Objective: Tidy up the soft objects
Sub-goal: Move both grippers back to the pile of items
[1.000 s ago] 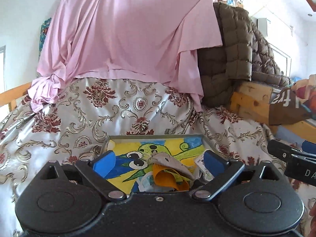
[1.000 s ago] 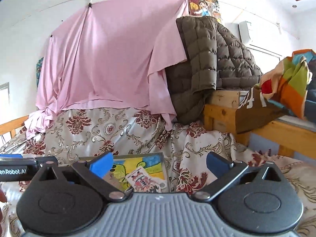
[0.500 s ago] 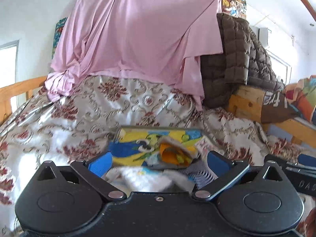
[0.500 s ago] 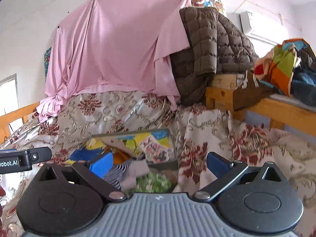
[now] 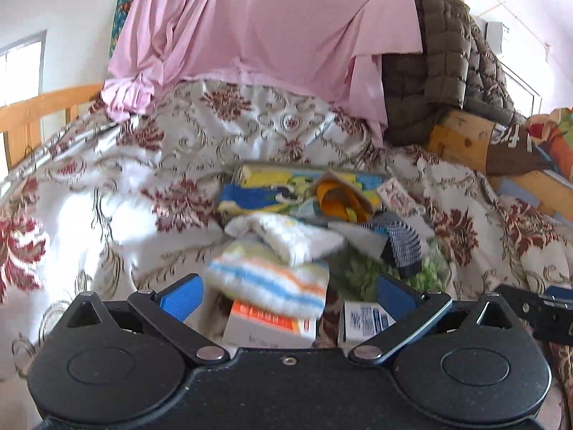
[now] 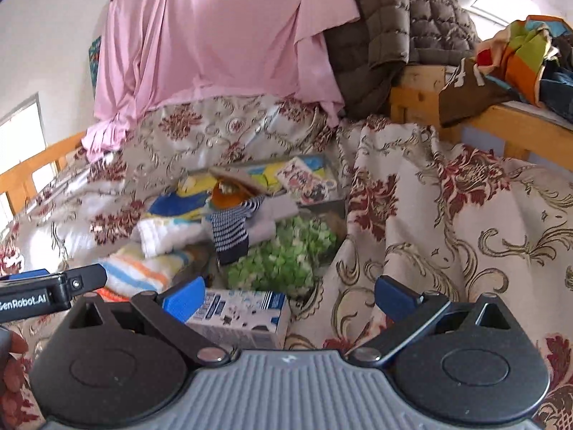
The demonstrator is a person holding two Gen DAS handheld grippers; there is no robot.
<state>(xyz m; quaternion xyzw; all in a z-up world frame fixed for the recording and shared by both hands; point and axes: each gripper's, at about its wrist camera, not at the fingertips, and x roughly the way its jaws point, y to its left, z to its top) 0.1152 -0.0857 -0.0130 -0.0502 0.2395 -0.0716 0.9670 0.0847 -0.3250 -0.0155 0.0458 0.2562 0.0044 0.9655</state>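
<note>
Left wrist view: left gripper (image 5: 286, 288) jaws wide, empty; striped towel (image 5: 268, 281) on bed dead ahead between tips, long axis crosswise. Right gripper (image 6: 290, 292) jaws wide, empty, farther right.

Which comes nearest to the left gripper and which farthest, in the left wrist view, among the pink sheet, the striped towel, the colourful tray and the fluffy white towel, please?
From the left gripper:
1. Striped towel, right between the fingers.
2. Fluffy white towel, just beyond it, centre.
3. Colourful tray, further back on the bedspread.
4. Pink sheet, hanging at the back.
</note>
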